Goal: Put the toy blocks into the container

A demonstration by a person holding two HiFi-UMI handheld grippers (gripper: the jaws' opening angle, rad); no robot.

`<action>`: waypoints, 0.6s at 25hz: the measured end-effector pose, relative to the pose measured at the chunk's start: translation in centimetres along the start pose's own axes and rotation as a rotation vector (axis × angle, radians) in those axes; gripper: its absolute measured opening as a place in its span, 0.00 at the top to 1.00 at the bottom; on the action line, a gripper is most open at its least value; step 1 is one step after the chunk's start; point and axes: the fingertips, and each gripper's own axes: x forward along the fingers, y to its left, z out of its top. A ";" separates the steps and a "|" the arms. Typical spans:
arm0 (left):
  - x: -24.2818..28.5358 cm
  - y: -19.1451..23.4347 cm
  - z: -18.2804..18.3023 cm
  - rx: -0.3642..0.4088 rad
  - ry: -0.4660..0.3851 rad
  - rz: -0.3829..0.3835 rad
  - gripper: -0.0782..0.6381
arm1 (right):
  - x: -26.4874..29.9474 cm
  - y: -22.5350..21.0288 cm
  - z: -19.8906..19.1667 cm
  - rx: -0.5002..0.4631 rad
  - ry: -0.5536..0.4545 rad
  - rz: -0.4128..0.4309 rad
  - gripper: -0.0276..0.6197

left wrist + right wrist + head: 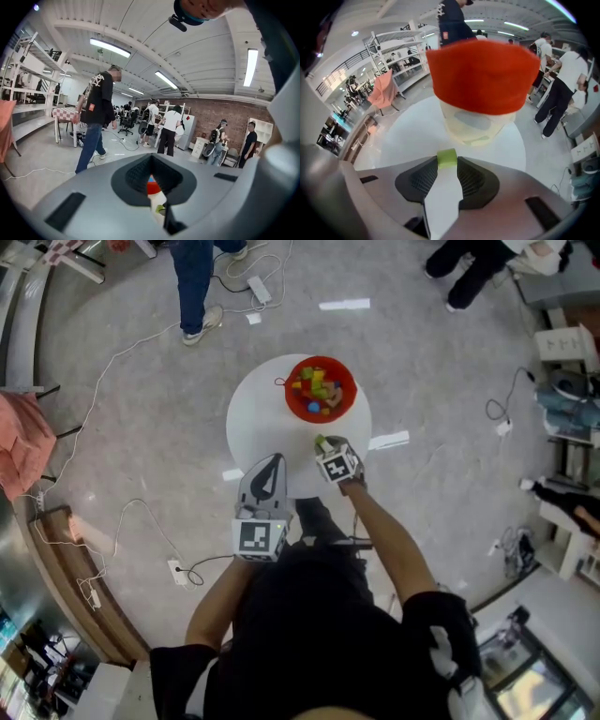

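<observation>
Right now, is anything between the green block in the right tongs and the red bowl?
Nothing visible: only bare white table separates the green block from the red bowl; the left tongs sit aside.

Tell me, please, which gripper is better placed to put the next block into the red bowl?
Right. The right gripper grips a green block just short of the red bowl; the left gripper is shut, empty and farther back.

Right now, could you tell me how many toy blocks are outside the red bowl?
1: a green block in the right hand-held gripper over the table; others may be hidden.
</observation>
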 end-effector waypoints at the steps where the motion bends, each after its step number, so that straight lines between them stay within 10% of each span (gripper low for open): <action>1: -0.1 0.0 0.2 -0.003 -0.007 -0.001 0.90 | -1.2 0.6 0.3 -0.015 -0.026 0.012 0.76; 10: -1.0 0.2 1.6 -0.006 -0.050 0.007 0.90 | -14.0 0.6 10.1 -0.024 -0.477 0.008 0.76; 15: -1.5 0.3 1.8 0.015 -0.055 0.014 0.90 | -12.5 -3.0 12.4 0.079 -0.467 -0.060 0.76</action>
